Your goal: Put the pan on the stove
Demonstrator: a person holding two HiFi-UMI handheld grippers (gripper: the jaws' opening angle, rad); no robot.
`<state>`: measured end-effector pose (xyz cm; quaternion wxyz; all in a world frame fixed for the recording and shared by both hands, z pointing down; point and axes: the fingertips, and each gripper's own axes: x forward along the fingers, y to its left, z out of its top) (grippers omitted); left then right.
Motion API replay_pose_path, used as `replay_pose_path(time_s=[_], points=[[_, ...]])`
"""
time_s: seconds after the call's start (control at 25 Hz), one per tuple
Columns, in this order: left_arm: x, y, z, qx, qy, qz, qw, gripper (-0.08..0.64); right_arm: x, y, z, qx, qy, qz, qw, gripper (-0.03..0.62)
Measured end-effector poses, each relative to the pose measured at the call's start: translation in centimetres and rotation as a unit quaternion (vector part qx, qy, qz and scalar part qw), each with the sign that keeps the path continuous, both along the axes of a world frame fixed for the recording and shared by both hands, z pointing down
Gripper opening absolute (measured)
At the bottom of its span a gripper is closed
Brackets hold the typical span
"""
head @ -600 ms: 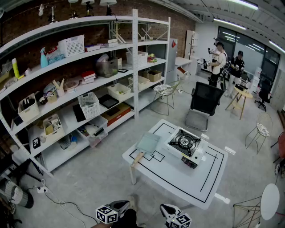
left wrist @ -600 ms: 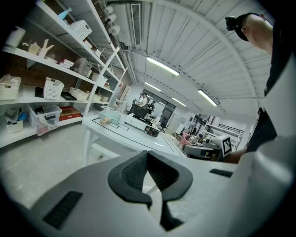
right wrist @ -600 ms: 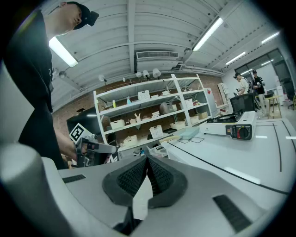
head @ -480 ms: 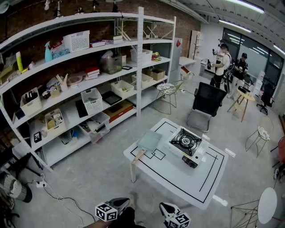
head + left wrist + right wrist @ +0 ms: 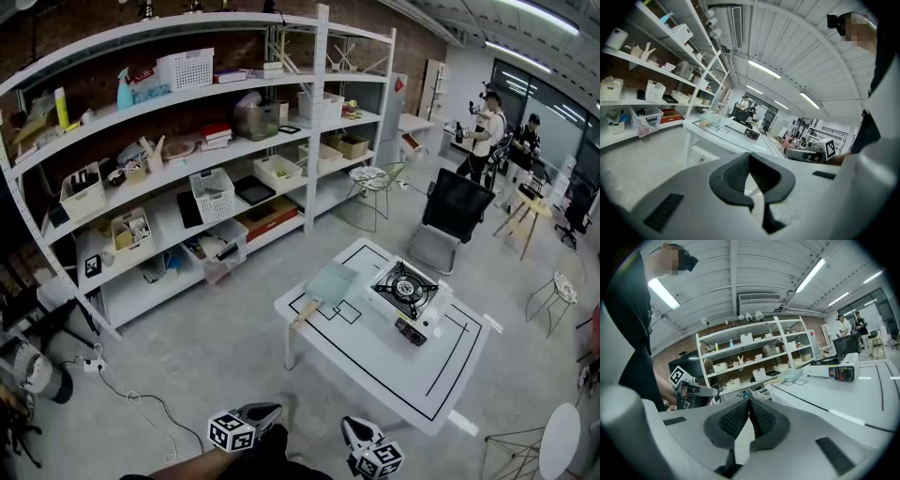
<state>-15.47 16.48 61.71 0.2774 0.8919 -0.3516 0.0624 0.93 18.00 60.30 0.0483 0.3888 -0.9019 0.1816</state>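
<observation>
A workshop room seen from above and in front of a low white counter marked with black lines. A square, pale blue-green pan with a wooden handle lies on the counter's left part, just beside a white single-burner stove but not on it; the handle points toward the counter's near left corner. The stove's black burner ring is bare. At the bottom edge of the head view, well short of the counter, the person holds both tools low and side by side, each carrying a cube with square markers. The left claw is closed, its dark ribbed pads pressed together with nothing between them. The right claw is likewise closed and empty (its view looks across the counter top toward the stove's knob side). Long white shelves with baskets, boxes and bottles line the brick wall on the left. A black chair stands beyond the counter, and two people stand far back by the windows.
</observation>
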Motion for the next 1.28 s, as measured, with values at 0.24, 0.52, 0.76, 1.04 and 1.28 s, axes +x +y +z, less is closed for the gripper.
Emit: replay_pose_path(time_s=[0.24,0.52,0.76,1.04,1.28], points=[[-0.8,-0.3,-0.3,0.003,-0.004,-0.006,1.0,0.009,-0.3,-0.4,-0.1,0.003,-0.005,0.01,1.0,0.026],[-0.4,-0.5,-0.4,0.003,-0.007,0.004,1.0,0.009,0.3,0.0,0.1,-0.005,-0.004,0.025,1.0,0.026],[0.2,-0.8,-0.6,0.008,-0.01,0.019,0.9997,0.009,0.4,-0.2,0.3,-0.01,-0.005,0.031,0.999,0.026],[0.0,-2.8,-0.5,0.009,-0.016,0.022,0.9996,0.009,0.5,-2.4,0.0,-0.004,-0.006,0.038,0.999,0.026],[1.3,-4.9,-0.5,0.007,-0.014,0.028,0.9995,0.009,1.6,-4.0,0.1,-0.01,-0.003,0.048,0.999,0.026]])
